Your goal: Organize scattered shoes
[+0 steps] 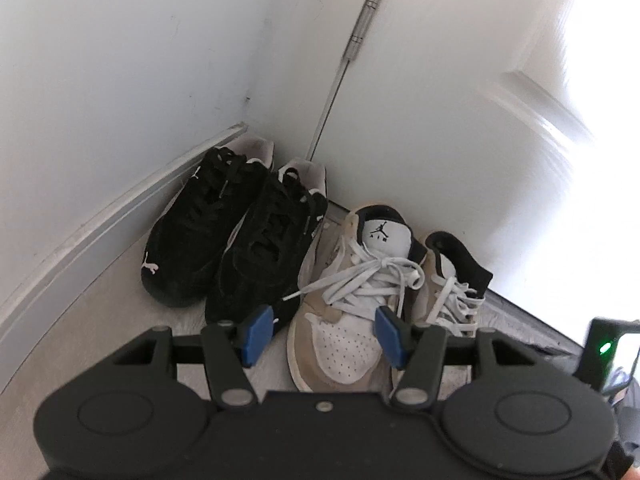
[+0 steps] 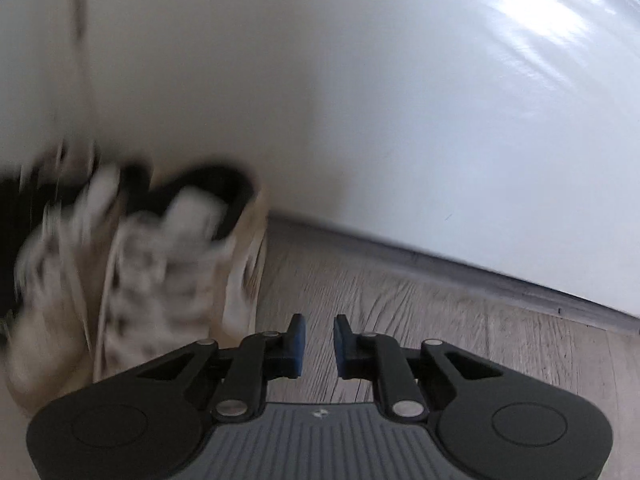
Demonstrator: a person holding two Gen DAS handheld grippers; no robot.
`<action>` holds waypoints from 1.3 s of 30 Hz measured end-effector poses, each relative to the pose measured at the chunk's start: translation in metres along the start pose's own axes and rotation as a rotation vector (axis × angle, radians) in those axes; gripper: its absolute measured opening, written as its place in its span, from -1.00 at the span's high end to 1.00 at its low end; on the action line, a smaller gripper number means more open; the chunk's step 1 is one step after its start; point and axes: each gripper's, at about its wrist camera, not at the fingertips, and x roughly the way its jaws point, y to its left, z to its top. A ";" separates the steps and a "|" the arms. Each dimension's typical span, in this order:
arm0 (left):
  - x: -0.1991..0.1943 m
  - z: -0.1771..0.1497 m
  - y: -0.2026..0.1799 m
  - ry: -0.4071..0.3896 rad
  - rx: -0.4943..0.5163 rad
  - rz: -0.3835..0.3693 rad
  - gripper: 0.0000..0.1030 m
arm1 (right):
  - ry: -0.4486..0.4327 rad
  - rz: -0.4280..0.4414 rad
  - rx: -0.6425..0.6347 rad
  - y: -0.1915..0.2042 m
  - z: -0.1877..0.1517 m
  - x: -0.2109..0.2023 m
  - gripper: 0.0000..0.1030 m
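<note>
1. Four shoes stand in a row on the pale wood-grain floor (image 1: 120,288), in the corner between a white wall (image 1: 120,60) and a white door (image 1: 440,100) with a steel hinge (image 1: 366,20)
2. The two black suede lace-up sneakers (image 1: 224,240) sit at 11 o'clock in the left wrist view, side by side and touching; their long axes run from 7 to 1 o'clock, toes toward the camera, heels at the skirting
3. The two tan-and-white leather sneakers with white laces (image 1: 352,300) lie just right of them at 12 to 1 o'clock, toes also toward the camera, heels against the door; the nearer one touches a black sneaker
4. The left gripper (image 1: 324,336) is wide open, holding nothing, its blue pads either side of the tan sneaker's toe
5. The right gripper (image 2: 320,344) is open by a narrow gap and empty, over bare floor; the tan pair, blurred, lies at its 10 o'clock
</note>
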 end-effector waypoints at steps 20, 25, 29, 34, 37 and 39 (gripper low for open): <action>-0.019 -0.016 -0.012 -0.014 0.033 -0.056 -0.12 | -0.073 0.013 0.125 -0.014 -0.022 -0.063 0.65; -0.048 -0.025 -0.017 -0.042 0.042 -0.085 -0.12 | -0.130 0.023 0.165 -0.024 -0.042 -0.102 0.30; -0.089 -0.039 -0.022 -0.087 0.059 -0.135 -0.12 | -0.169 0.026 0.189 -0.029 -0.061 -0.130 0.00; -0.146 -0.068 -0.027 -0.149 0.102 -0.183 -0.19 | -0.220 -0.034 0.220 -0.046 -0.104 -0.200 -0.25; -0.175 -0.104 -0.028 -0.129 0.137 -0.182 -0.18 | -0.230 -0.070 0.241 -0.055 -0.133 -0.246 -0.26; -0.191 -0.128 -0.026 -0.112 0.133 -0.204 -0.18 | -0.242 -0.089 0.258 -0.063 -0.151 -0.272 -0.27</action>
